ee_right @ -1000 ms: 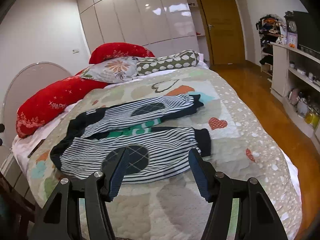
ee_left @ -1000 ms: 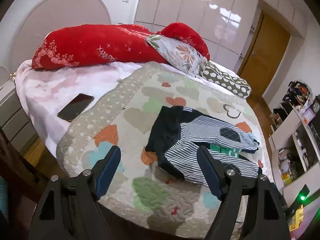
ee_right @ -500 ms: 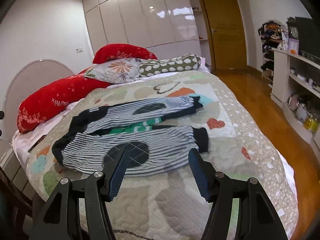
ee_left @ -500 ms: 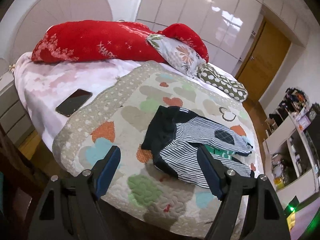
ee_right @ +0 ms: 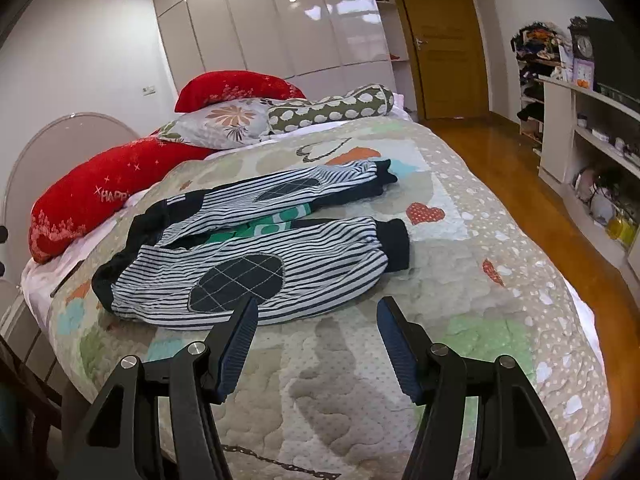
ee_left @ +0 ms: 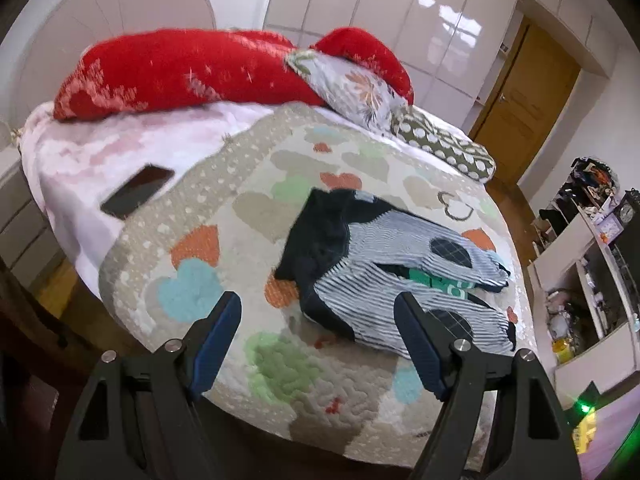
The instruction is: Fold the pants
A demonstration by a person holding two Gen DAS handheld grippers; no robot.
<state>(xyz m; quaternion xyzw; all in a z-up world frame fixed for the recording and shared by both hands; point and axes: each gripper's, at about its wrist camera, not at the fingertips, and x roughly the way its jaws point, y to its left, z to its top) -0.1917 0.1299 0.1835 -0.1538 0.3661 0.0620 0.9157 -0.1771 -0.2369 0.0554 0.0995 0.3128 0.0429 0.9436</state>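
Item 1, striped pants [ee_right: 256, 248]: we find them laid flat on the heart-patterned quilt [ee_right: 460, 320], unfolded, both legs running side by side with dark cuffs toward 3 o'clock in the right wrist view and the dark waistband toward 9 o'clock. Each leg bears 1 dark checked oval patch. A green-and-white strip shows in the gap between the legs.

Item 2, left gripper [ee_left: 318, 312]: our jaws stand wide apart with nothing between the blue pads, above the near edge of the quilt; the waistband end of the pants [ee_left: 384, 276] lies just beyond, toward 1 o'clock.

Item 3, right gripper [ee_right: 316, 310]: jaws likewise spread and empty, above bare quilt just short of the near leg, the left fingertip close by the leg's hem at 11 o'clock.

Item 4, dark phone [ee_left: 138, 191]: on the pale sheet at 10 o'clock in the left wrist view, well apart from the pants.

Item 5, pillows: 2 red cushions [ee_right: 104, 196], 1 floral pillow [ee_right: 224, 124], 1 spotted bolster [ee_right: 332, 108], all at the head of the bed, 11 to 12 o'clock.
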